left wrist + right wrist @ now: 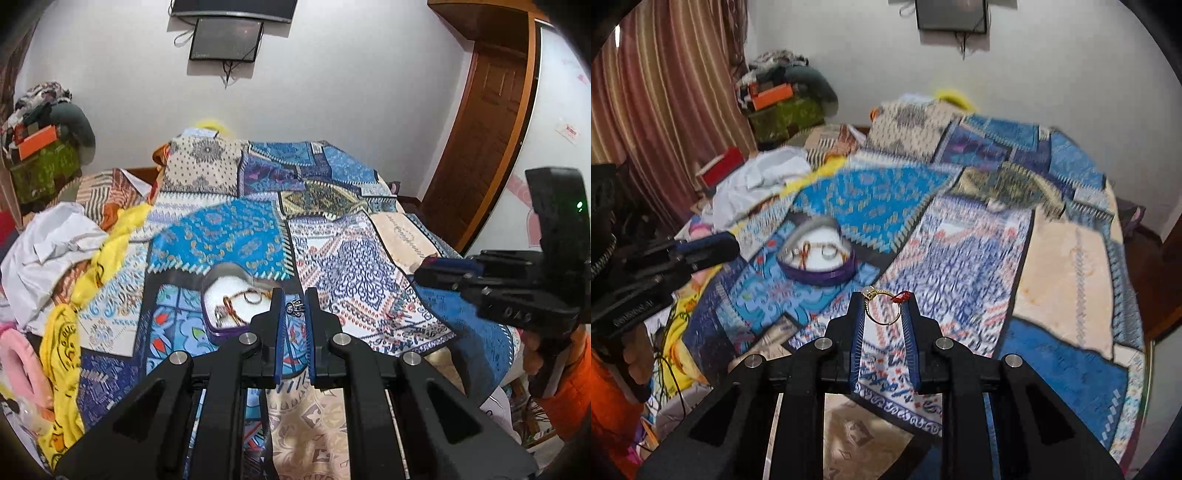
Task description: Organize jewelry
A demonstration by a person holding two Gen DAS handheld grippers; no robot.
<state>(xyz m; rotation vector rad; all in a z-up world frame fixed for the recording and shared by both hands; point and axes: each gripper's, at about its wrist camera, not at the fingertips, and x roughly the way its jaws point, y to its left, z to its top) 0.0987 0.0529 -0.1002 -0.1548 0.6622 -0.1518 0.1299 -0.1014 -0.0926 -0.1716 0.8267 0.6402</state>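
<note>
The left gripper [294, 308] is nearly closed, its blue pads pinching a small silver ring [294, 307] at the tips, above the patterned bedspread [236, 236]. The right gripper [884, 308] stands a little wider, clamping a gold ring [882, 308] upright between its pads, a pale stone at the top left and a red tag [901, 296] at the top right. A purple heart-shaped tin [816, 256] lies open on the bedspread just beyond both grippers, white-lined and holding more jewelry.

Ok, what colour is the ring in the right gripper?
Gold ring, pale stone and a red tag, pinched in the right gripper; clearest in the right wrist view.
</note>
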